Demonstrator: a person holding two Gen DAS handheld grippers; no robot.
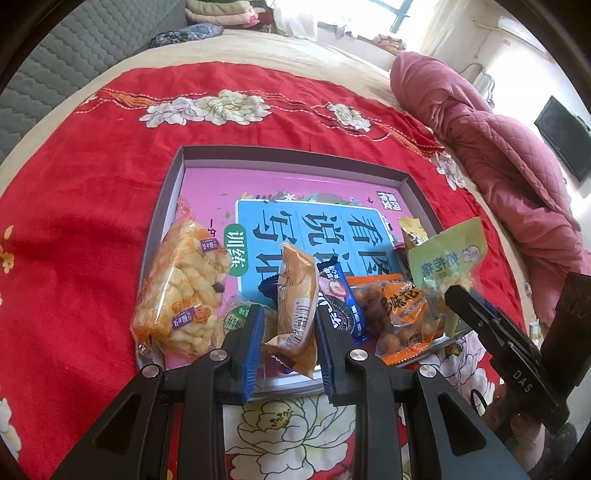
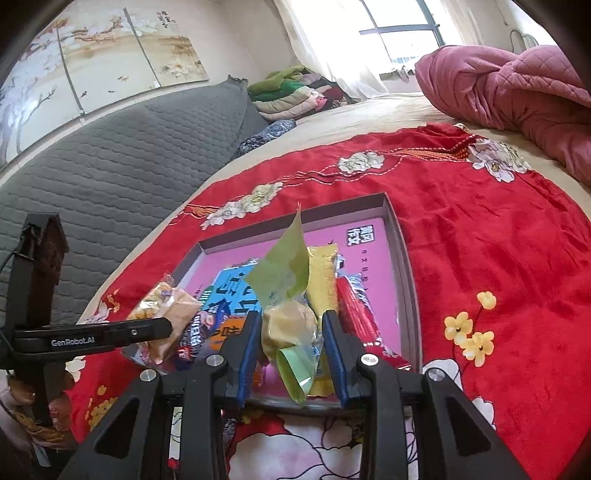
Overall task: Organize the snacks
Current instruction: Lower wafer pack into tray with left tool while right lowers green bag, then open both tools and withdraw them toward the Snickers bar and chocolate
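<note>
Daylit bedroom, strong fisheye warp, blown-out window.

Light floods from the dark-framed glass window (image 2: pixel 402 31) at the upper right of both views, overexposed to white behind the pale sheer curtain (image 2: pixel 325 44). The red floral plush blanket (image 1: pixel 92 229) is evenly bright with soft sheen. Straight edges bow toward the black circular corners. The glossy snack wrappers catch small glints; near objects at the bottom look slightly soft.

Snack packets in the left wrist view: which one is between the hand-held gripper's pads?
The tan-brown packet with the barcode, standing upright between the left hand-held gripper pads. The puffed-corn bag and orange nut packet lie loose beside it.
</note>
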